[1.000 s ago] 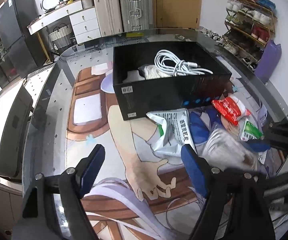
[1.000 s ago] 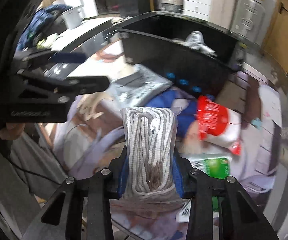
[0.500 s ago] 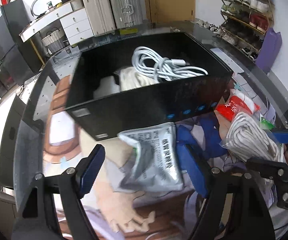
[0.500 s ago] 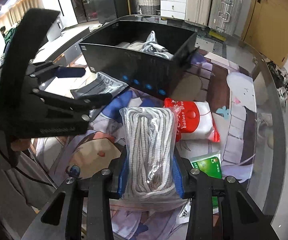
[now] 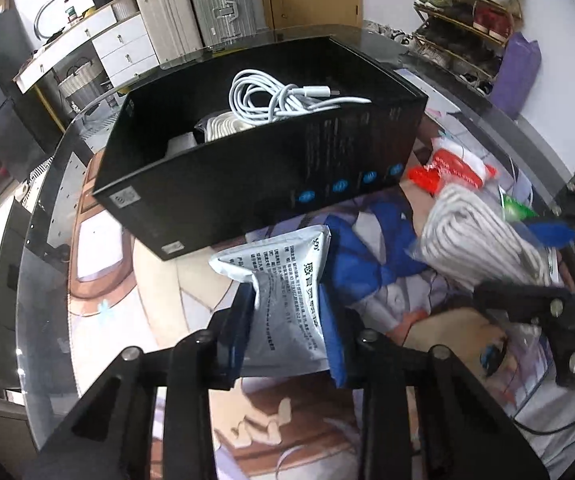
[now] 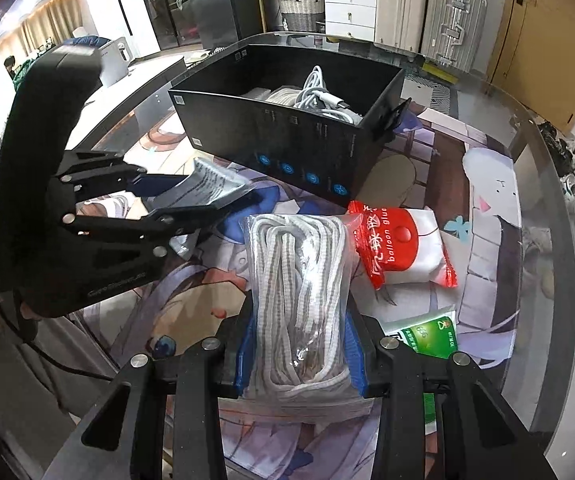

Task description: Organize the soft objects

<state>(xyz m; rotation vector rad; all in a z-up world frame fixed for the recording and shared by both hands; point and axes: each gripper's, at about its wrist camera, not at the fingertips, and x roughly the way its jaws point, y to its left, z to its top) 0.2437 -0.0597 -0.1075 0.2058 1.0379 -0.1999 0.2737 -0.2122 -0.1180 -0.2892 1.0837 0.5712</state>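
We have both grippers loaded at once. The left gripper (image 5: 289, 320) has just been closing, and its blue pads now pinch the lower part of the grey foil pouch (image 5: 287, 280); the pouch's upper half fans out above the jaws, just near of the black box (image 5: 271, 172). The right gripper (image 6: 299, 354) is clamped on the bagged white rope (image 6: 297, 288), which stands up between its pads in a clear plastic sleeve. The box sits at the far side of the glass table (image 6: 547, 208), open-topped, already holding a white charging cable (image 5: 283, 98) and some pale bundles beneath it that we cannot identify. Loose on the printed mat (image 6: 487, 184) to the right of the rope: the red balloon-glue packet (image 6: 401, 244), and nearer, a green packet (image 6: 431, 334) partly hidden by the right gripper's frame. We judge the step in hand as pick-up complete, transfer pending. Next move calls for lifting each item clear over the near wall of the box and releasing inside; the pouch is limp and gripped low, so it may fold or catch on the rim. The two grippers sit close, so we would go one at a time.
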